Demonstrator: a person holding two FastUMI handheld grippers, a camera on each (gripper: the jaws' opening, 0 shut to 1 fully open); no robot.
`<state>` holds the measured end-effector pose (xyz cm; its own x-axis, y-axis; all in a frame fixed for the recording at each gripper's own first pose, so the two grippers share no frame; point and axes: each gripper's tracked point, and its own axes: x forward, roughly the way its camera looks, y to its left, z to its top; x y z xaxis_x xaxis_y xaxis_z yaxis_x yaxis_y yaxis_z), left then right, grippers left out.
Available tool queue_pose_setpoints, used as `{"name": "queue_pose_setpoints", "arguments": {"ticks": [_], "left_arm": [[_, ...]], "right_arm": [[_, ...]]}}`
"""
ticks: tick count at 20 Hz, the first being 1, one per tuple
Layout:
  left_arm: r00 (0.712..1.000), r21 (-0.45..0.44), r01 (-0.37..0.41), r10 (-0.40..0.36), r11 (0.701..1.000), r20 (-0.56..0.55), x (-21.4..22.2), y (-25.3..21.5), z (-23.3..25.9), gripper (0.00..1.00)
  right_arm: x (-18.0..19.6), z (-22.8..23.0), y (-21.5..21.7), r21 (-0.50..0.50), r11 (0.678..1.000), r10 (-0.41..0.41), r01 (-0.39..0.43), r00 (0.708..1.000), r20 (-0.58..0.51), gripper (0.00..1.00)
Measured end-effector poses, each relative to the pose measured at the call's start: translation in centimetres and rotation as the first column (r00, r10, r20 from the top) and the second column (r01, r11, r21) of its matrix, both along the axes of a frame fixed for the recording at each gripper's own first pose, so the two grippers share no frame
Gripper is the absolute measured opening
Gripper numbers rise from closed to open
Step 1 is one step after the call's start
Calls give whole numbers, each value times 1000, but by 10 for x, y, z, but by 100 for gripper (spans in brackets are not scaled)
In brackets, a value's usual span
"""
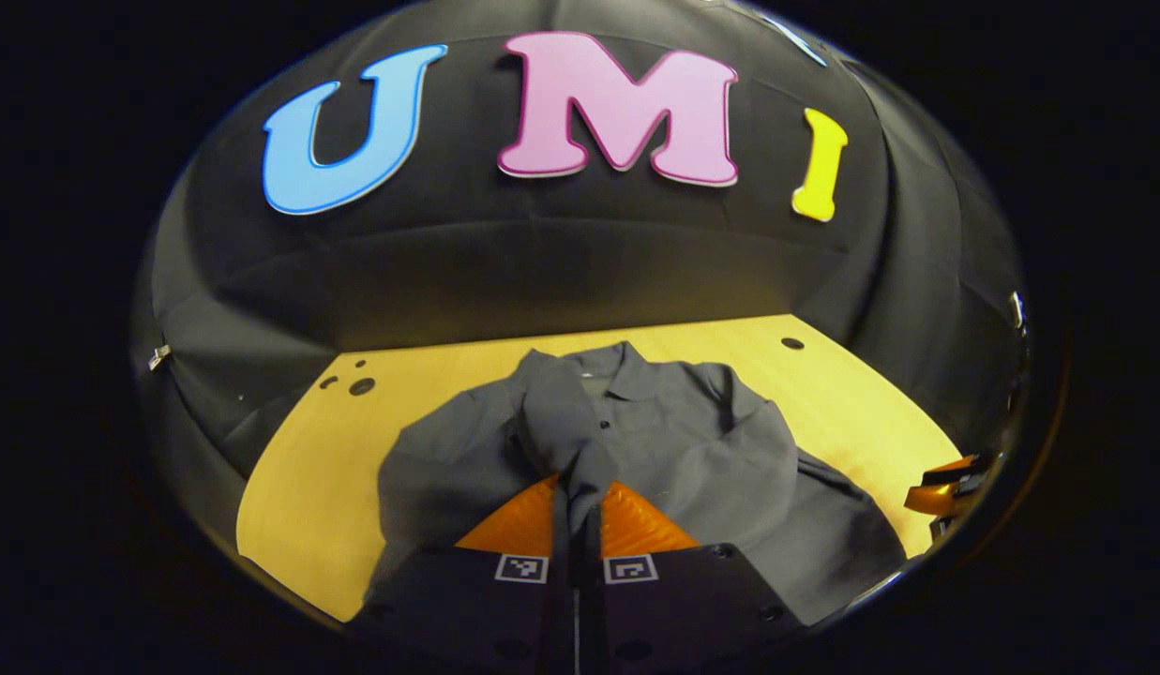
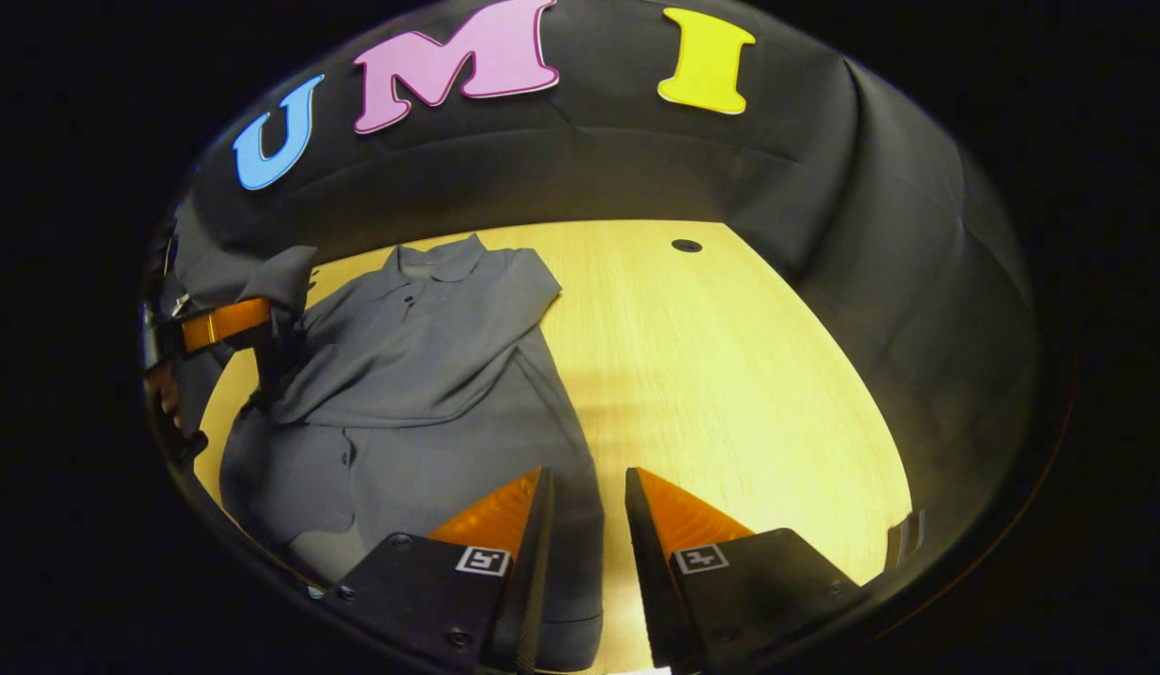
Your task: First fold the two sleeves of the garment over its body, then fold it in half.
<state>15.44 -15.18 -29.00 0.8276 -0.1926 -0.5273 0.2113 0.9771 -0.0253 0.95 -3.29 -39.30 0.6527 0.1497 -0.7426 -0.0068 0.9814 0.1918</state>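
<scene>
- The grey shirt point(image 2: 420, 375) lies on the wooden table point(image 2: 730, 375), 1 sleeve point(image 2: 429, 361) folded across its body.
- Left gripper point(image 1: 577, 497) pinches the other sleeve point(image 1: 556, 422); carry it flat across.
- Right gripper point(image 2: 587, 487) hovers slightly open, empty, near the hem.

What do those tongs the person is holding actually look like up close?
Each pair of tongs, left tongs and right tongs, has two wedge-shaped fingers tapering to a point, with ribbed faces. They sit on flat black blocks fixed with screws. Each block carries a small square black-and-white marker like a coarse barcode. No cables or sleeves are visible.
</scene>
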Motion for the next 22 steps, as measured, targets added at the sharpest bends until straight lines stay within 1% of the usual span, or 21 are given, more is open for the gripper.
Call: {"name": "queue_pose_setpoints", "arguments": {"ticks": [6,8,10,11,12,13,15,16,17,18,19,20,21,22], "left_arm": [[996,32,38,-35,999,-88,2,-47,-52,8],[991,22,52,-49,998,-121,1,-58,-65,9],[986,-8,64,-65,998,-157,0,-68,-74,14],[983,-29,71,-75,997,-169,-1,-73,-76,20],[981,-43,74,-81,996,-176,-2,-76,-78,24],[980,-54,83,-91,995,-179,-4,-80,-78,24],[976,-60,108,-117,992,-184,-7,-85,-77,31],[972,-78,126,-139,989,-188,-10,-91,-75,49],[968,-103,144,-162,984,-190,-14,-98,-73,55],[966,-126,159,-181,979,-184,-16,-106,-70,46],[968,-131,167,-188,977,-169,-18,-109,-63,69],[969,-131,178,-197,975,-149,-20,-109,-57,66],[968,-131,194,-212,972,-134,-22,-113,-53,76],[967,-132,210,-226,969,-121,-27,-114,-48,86]], "right_arm": [[8,-19,-23,3,1000,10,-10,999,-33,49],[9,-24,-30,3,1000,10,-10,999,-40,49],[11,-27,-35,8,1000,3,-2,999,-44,49],[11,-28,-38,10,1000,-2,3,999,-45,49],[13,-30,-39,12,1000,-6,7,999,-46,49],[14,-30,-40,14,1000,-9,10,999,-45,48],[13,-29,-41,18,1000,-9,10,999,-44,48],[12,-28,-40,20,1000,-8,9,999,-42,48],[11,-27,-39,20,1000,-6,7,999,-42,48],[10,-26,-38,20,1000,-4,5,999,-41,48],[8,-24,-38,15,1000,-5,5,999,-38,49],[7,-22,-37,10,1000,-5,6,999,-35,49],[4,-20,-35,12,1000,-4,4,999,-36,40],[0,-17,-32,14,1000,-3,4,999,-34,49]]}}
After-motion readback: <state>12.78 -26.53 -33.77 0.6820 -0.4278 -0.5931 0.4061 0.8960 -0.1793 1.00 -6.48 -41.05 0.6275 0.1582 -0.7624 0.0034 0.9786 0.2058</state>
